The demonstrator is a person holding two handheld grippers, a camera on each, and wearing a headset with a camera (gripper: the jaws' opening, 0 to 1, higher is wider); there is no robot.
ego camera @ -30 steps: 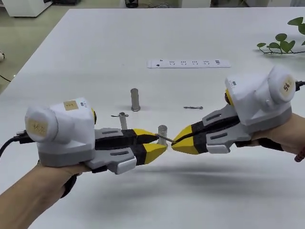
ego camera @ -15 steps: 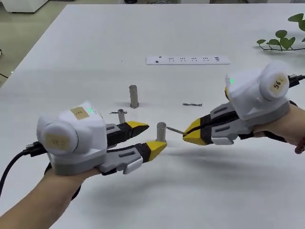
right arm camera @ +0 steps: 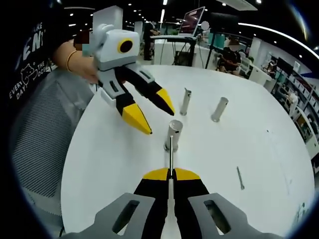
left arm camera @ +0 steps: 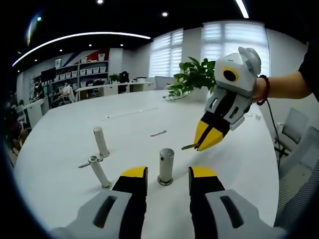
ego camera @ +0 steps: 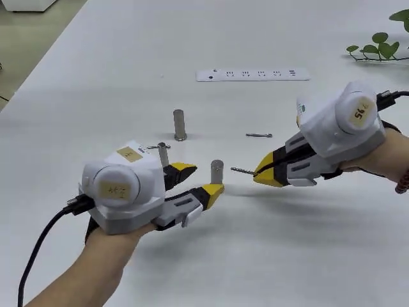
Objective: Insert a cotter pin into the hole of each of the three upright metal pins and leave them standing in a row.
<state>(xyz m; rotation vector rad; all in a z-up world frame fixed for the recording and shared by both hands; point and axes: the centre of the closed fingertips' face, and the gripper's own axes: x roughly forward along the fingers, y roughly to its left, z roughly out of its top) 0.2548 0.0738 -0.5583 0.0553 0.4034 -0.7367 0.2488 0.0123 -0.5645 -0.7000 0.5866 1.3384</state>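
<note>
Three upright metal pins stand on the white table. The middle pin (ego camera: 217, 173) (left arm camera: 166, 166) (right arm camera: 173, 134) stands just beyond my open left gripper (ego camera: 199, 179) (left arm camera: 168, 174), untouched by the jaws. My right gripper (ego camera: 265, 173) (right arm camera: 171, 174) is shut on a cotter pin (ego camera: 241, 171) (right arm camera: 171, 154) that points at the middle pin with its tip a little short of it. The left pin (ego camera: 163, 153) (left arm camera: 98, 170) has a cotter pin through its top. The far pin (ego camera: 179, 125) (left arm camera: 101, 141) stands bare.
A loose cotter pin (ego camera: 258, 135) (left arm camera: 158, 133) lies on the table behind the right gripper. A white power strip (ego camera: 252, 75) lies farther back, and a green plant (ego camera: 377, 48) sits at the far right edge.
My left gripper has opened and drawn back from the middle pin. The right gripper has pulled the cotter pin slightly away from the pin, to the right.
</note>
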